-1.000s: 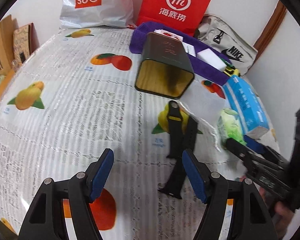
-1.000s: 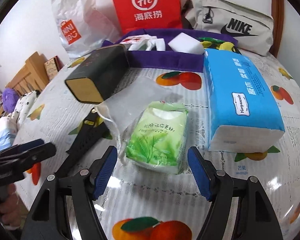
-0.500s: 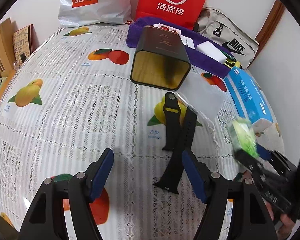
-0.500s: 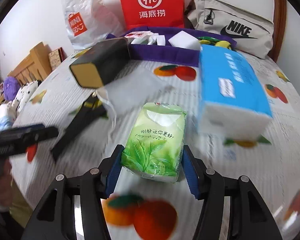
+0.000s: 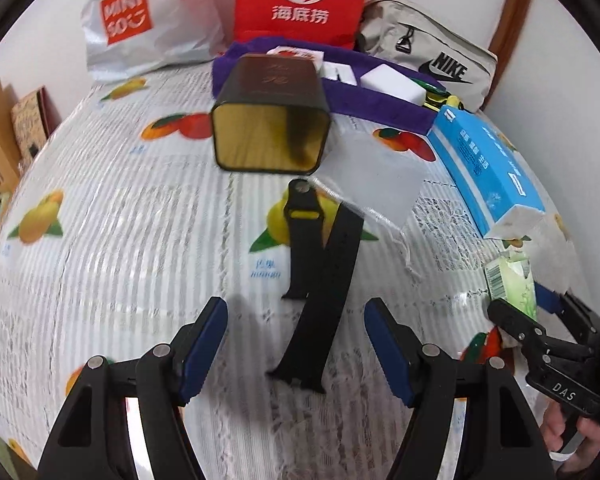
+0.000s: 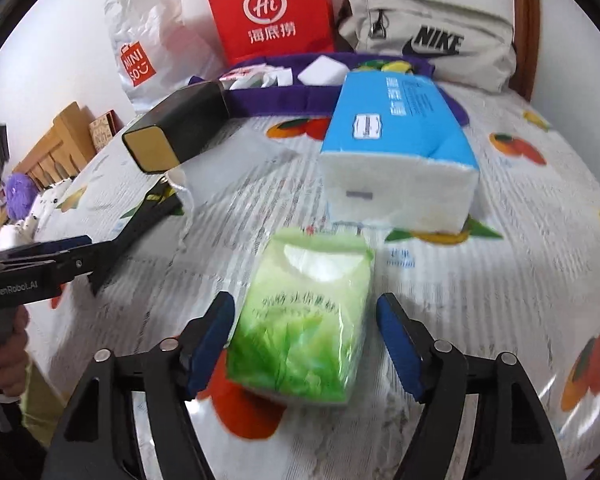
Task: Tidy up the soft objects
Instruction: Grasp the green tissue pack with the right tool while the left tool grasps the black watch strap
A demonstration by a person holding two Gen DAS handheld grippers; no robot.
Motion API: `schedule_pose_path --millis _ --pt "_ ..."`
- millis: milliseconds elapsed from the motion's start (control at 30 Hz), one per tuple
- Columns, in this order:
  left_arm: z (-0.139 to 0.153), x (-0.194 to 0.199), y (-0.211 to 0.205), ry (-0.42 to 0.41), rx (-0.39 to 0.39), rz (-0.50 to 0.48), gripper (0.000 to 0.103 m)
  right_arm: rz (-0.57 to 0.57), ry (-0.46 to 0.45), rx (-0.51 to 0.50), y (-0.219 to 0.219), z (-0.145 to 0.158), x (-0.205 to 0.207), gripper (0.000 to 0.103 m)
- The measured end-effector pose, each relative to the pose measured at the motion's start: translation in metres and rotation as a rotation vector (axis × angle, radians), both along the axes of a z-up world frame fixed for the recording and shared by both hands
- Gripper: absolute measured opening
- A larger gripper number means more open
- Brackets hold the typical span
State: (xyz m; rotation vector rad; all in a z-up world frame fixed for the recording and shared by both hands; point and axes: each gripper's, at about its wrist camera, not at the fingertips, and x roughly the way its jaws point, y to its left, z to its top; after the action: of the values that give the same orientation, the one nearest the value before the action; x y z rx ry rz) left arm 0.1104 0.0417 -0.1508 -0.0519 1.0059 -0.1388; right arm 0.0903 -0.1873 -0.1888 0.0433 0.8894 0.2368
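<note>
both tools parted, right tool (image 6: 304,340) straddling green tissue pack (image 6: 304,320)

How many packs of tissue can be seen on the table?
2. The green tissue pack sits between the fingers of the right gripper. The blue tissue pack lies just behind it, near the purple tray. Others may be hidden in the bags.

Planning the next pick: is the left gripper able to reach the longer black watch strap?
Probably yes: the left gripper is open, and the longer black watch strap lies uncovered just ahead between its fingers.
</note>
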Motion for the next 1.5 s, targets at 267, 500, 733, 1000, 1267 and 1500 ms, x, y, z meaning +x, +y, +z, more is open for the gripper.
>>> schedule_pose_path --millis 267,500,733,1000,1267,1500 --pt "-0.008 -0.003 -0.022 -0.058 0.119 -0.099 0.044 -0.001 -0.038 -0.037 -0.006 -0.002 -0.004 0.058" --pt "-0.004 -0.018 -0.011 -0.021 0.098 -0.108 0.021 -0.001 -0.062 -0.066 -0.003 -0.003 -0.009 0.058" --pt "-0.005 -0.031 -0.009 -0.004 0.079 -0.113 0.022 -0.005 -0.072 -0.071 -0.003 -0.004 -0.012 0.058" --pt "-0.009 -0.013 -0.017 -0.040 0.118 -0.103 0.041 -0.001 -0.073 -0.072 -0.002 -0.004 -0.013 0.058" --pt "-0.007 -0.016 -0.016 -0.049 0.091 -0.122 0.020 -0.001 -0.063 -0.056 -0.005 -0.003 -0.012 0.058" --pt "-0.006 -0.017 -0.012 -0.059 0.060 -0.110 0.020 -0.018 -0.062 -0.060 -0.012 -0.003 -0.008 0.058"
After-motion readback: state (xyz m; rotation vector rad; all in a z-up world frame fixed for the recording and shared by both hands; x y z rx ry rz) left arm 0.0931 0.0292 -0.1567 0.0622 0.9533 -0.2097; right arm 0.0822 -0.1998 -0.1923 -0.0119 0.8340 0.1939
